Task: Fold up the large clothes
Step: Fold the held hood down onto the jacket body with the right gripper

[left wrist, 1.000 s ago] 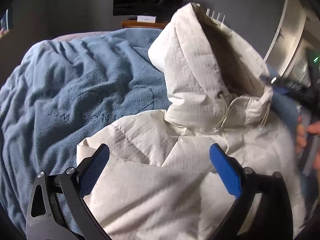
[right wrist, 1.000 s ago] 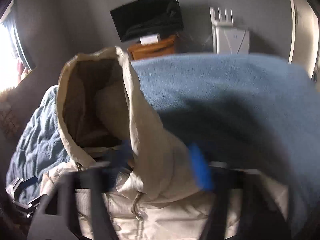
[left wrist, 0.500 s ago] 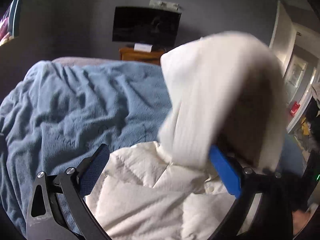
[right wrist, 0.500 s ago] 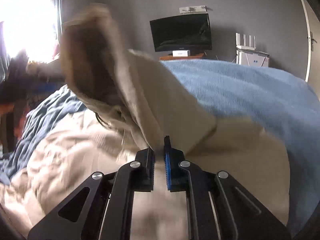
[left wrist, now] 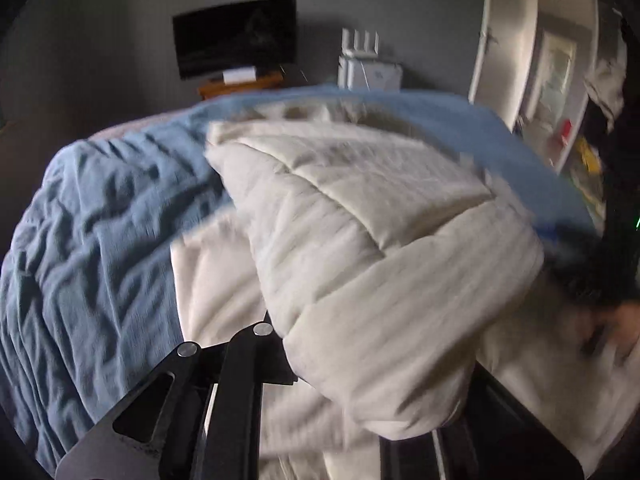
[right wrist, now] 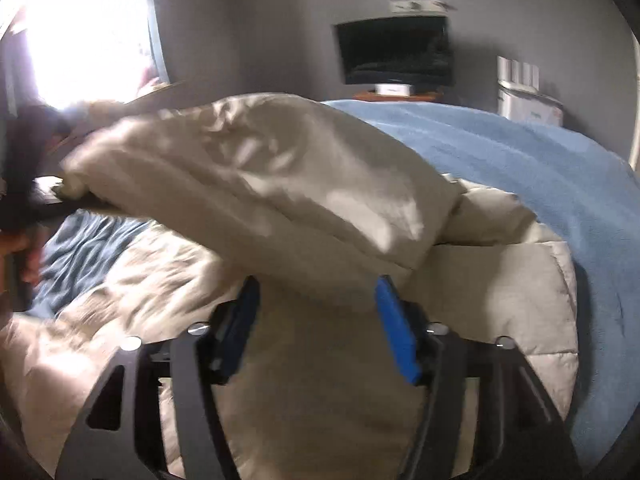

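Folded forward since half a second ago, the hood (left wrist: 384, 240) of the cream padded jacket (right wrist: 320, 400) now drapes down over the garment's body instead of standing upright, all of it lying on the blue blanket (left wrist: 100, 240) that covers the bed. At left, the left gripper (left wrist: 344, 364) sits half buried under the hood, its fingertips hidden, so whether it grips the cloth cannot be told; at right, the right gripper (right wrist: 316, 332) has let go, its blue pads (right wrist: 396, 340) now spread wide over the jacket; a dark television (right wrist: 396, 50) hangs on the grey wall beyond.
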Demonstrator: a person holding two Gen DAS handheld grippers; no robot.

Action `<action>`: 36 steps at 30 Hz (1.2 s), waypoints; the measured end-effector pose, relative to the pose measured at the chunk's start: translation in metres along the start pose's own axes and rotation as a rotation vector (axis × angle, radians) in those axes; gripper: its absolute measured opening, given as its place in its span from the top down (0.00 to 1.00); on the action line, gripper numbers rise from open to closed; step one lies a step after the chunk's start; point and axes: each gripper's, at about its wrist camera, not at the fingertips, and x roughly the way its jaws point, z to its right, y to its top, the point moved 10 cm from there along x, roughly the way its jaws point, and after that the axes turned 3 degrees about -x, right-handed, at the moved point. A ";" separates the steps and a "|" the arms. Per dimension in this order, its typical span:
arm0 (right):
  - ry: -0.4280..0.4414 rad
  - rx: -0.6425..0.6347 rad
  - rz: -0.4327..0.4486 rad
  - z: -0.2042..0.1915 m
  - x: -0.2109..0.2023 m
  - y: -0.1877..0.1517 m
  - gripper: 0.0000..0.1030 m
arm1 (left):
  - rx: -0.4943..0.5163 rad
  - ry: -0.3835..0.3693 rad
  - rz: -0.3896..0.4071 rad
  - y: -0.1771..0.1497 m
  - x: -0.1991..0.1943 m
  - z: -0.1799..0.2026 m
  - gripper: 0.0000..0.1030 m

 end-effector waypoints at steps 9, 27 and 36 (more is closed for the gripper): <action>0.010 0.025 -0.018 -0.021 -0.023 0.000 0.41 | 0.055 0.012 -0.018 -0.051 0.032 -0.009 0.80; -0.078 0.142 -0.053 -0.002 -0.027 -0.009 0.41 | 0.071 -0.076 0.205 -0.010 -0.044 0.027 0.06; -0.126 0.125 -0.037 0.015 0.013 0.016 0.42 | -0.014 -0.125 0.227 0.030 -0.018 0.029 0.08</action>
